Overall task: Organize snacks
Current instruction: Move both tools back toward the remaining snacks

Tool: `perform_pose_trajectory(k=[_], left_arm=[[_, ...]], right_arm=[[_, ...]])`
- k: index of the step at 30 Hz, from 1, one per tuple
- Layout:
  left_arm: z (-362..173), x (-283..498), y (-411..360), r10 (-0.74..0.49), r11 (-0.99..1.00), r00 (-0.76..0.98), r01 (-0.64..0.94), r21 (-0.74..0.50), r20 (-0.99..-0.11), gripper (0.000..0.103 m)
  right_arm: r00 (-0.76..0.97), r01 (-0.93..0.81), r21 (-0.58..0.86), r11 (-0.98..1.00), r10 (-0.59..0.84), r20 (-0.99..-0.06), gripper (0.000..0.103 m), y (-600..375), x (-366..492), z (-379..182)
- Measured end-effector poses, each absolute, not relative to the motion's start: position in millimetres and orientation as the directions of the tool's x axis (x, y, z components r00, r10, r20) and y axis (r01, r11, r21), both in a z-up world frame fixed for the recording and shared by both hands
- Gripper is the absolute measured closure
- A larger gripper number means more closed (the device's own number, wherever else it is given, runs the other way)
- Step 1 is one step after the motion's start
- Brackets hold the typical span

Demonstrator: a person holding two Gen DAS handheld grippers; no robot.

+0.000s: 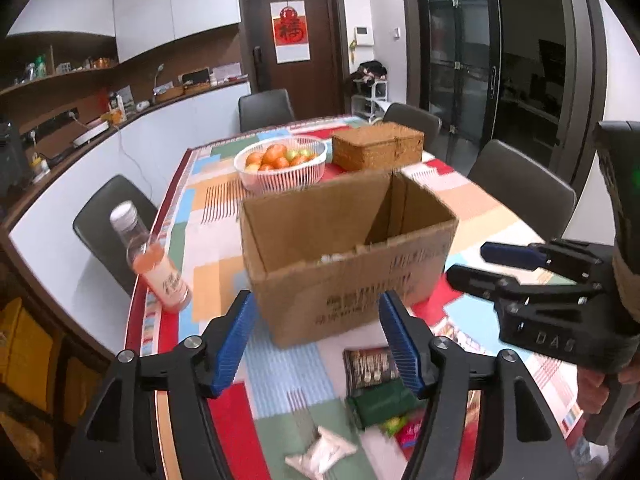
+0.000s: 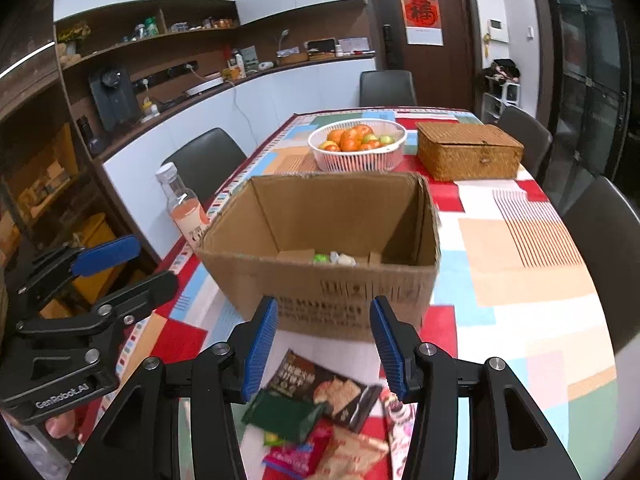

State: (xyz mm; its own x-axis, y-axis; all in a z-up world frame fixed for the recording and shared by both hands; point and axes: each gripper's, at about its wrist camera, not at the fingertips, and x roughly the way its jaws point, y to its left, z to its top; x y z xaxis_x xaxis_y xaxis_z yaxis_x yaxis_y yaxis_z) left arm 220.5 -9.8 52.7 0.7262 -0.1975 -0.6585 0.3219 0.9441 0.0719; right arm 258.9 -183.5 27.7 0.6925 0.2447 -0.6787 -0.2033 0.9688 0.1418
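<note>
1. Two grippers hang over the near end of the table, both empty: the left gripper (image 1: 316, 336) has its jaws parted about halfway, the right gripper (image 2: 324, 344) stands a little narrower, and nothing sits between the blue pads of either.
2. Landmark: the open cardboard box (image 2: 320, 248), which has a few small wrapped sweets on its floor already.
3. On the near side of the box, on the patchwork tablecloth (image 2: 520, 280), lies the heap of snack packets (image 2: 320, 416) not yet put away: a dark cracker packet (image 2: 324, 392) closest to the box, a green packet (image 2: 288, 416) overlapping its near edge, red and tan ones nearer still.
4. From the right gripper the heap lies straight below and just ahead; the cracker packet's long side runs slantwise across its jaws.
5. From the left gripper the same heap sits off to the right, with only a small white packet (image 1: 320, 454) below it.
6. So the right hand looks better placed for the heap, I'd say.
</note>
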Motion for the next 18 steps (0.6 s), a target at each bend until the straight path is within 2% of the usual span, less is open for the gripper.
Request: perform_pose_trajectory(k=[13, 18], left_arm=[[-7, 179, 7, -0.111, 0.947, 0.656, 0.298, 0.122, -0.747, 0.036], [-32, 174, 11, -0.109, 0.946, 0.599, 0.307, 0.101, -0.793, 0.036]], right_arm=[[0.627, -0.171, 0.072, 0.983, 0.165, -0.761, 0.054, -176, 220, -18], [0.589, -0.166, 0.051, 0.985, 0.141, -0.796, 0.054, -172, 211, -35]])
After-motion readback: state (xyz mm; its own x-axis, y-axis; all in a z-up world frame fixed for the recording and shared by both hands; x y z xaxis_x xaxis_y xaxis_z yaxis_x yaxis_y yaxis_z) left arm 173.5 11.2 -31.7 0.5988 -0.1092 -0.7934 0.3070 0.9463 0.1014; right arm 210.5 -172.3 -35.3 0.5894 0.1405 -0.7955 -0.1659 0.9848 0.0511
